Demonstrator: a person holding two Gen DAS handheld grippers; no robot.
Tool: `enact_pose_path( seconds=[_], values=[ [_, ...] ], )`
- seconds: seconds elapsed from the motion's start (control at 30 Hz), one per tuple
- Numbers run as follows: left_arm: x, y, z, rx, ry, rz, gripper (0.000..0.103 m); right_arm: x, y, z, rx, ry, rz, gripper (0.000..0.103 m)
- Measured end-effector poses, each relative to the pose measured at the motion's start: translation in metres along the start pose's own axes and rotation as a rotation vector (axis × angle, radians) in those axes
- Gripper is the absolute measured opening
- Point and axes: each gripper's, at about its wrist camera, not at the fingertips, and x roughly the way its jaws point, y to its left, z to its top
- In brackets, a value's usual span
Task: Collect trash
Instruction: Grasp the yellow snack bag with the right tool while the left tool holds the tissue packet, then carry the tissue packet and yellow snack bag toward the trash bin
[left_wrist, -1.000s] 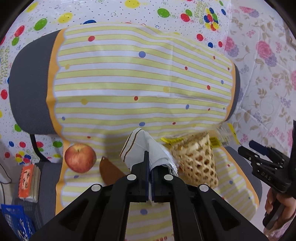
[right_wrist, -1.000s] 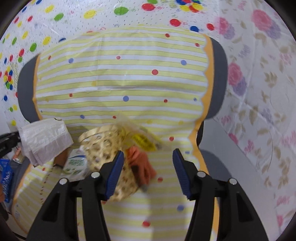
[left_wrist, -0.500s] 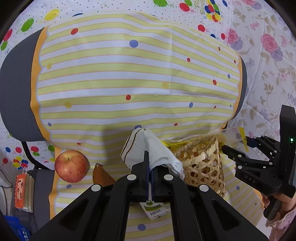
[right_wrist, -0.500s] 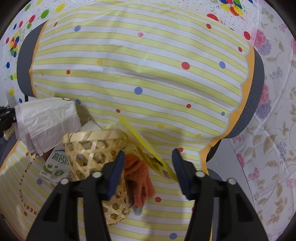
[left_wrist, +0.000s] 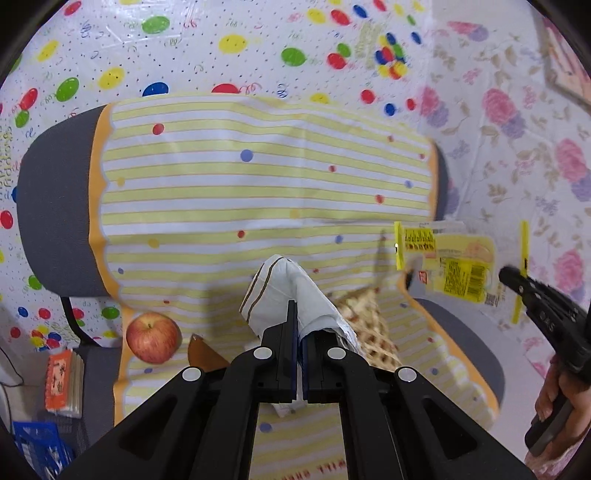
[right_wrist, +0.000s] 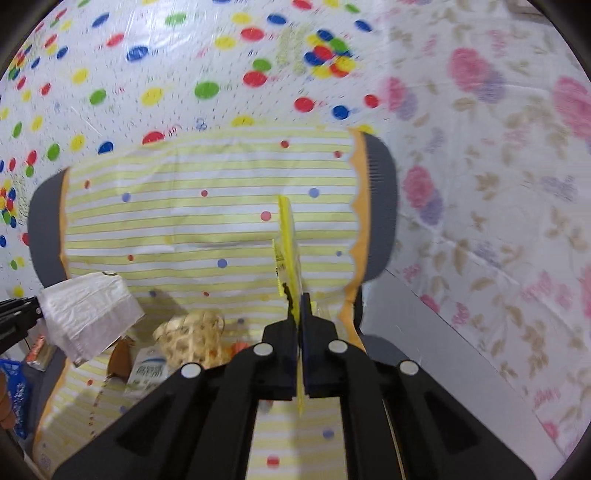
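Nearest the lens, the left gripper (left_wrist: 298, 325) is clenched on a folded white plastic bag (left_wrist: 284, 295), carried above the chair seat, probably to take the rubbish. The right gripper (right_wrist: 298, 314) has just been closing and is now clamped on the edge of a yellow wrapper (right_wrist: 286, 236), which stands edge-on between its jaws; from the left camera the same wrapper hangs clear in the air to the right of the chair, lifted out where it can be dropped into the bag. Below them on the striped cloth (left_wrist: 258, 192) covering the chair sit a woven basket (right_wrist: 192, 339) with something orange beside it, a small milk carton (right_wrist: 147, 373) and a brown scrap (right_wrist: 120, 356), all apparently still to be gathered. A red apple (left_wrist: 153, 336) rests near the seat's left edge, apart from the litter. Beyond the grey chair back (left_wrist: 55, 206), balloon-print and floral sheeting fills the background.
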Motion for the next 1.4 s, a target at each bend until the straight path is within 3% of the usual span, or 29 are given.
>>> enact_pose_path(
  seconds=[0.3,0.47,0.63,0.93,1.4],
  values=[
    [-0.047,-0.024,-0.068,0.018,0.026,-0.069,0.001,-0.082,-0.004,-0.073,0.099,0.034,0.031,0.002],
    [-0.066,-0.042,-0.1,0.076,0.031,-0.07,0.001,-0.108,-0.001,-0.103,0.131,0.036,0.023,0.002],
    [-0.08,-0.062,-0.128,0.119,0.045,-0.118,0.002,-0.132,0.001,-0.128,0.142,0.059,0.002,0.002],
    [-0.089,-0.092,-0.159,0.165,0.09,-0.242,0.002,-0.182,-0.007,-0.157,0.156,0.075,-0.092,0.002],
    [-0.113,-0.163,-0.209,0.319,0.155,-0.456,0.002,-0.277,-0.032,-0.215,0.245,0.136,-0.302,0.002]
  ],
)
